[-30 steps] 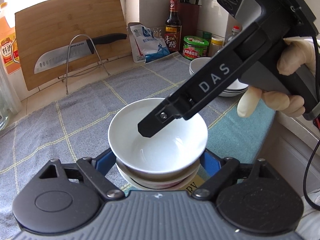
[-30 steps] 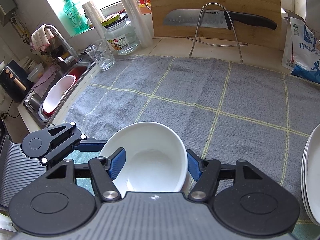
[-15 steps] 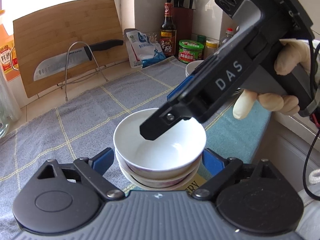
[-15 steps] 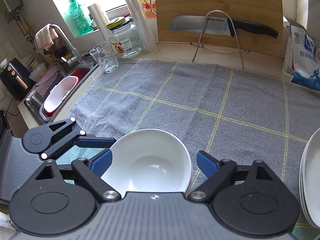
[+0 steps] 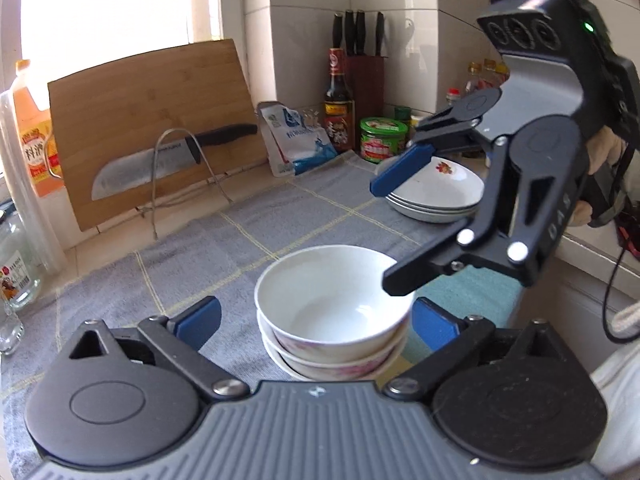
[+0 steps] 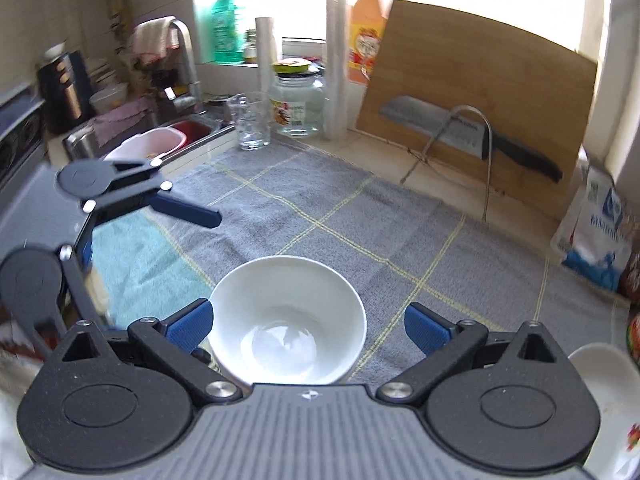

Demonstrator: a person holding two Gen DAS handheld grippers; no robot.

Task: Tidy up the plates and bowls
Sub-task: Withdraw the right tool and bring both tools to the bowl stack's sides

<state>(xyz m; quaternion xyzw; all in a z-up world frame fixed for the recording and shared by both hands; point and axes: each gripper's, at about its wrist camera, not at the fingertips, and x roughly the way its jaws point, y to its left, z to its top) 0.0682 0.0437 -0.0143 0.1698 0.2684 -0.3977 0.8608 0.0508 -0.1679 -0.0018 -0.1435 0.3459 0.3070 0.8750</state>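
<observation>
With the bowl stack (image 5: 334, 312) resting on the grey cloth (image 5: 248, 232) between both sets of empty, opening fingers, the right gripper (image 5: 394, 232), poised over its rim, risks clipping and toppling the 3 bowls.

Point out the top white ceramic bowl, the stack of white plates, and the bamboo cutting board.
Top white ceramic bowl (image 5: 332, 300): left wrist view, inner wall.
Stack of white plates (image 5: 436, 188): left wrist view, top plate's surface.
Bamboo cutting board (image 5: 152, 100): left wrist view, bare face.
</observation>
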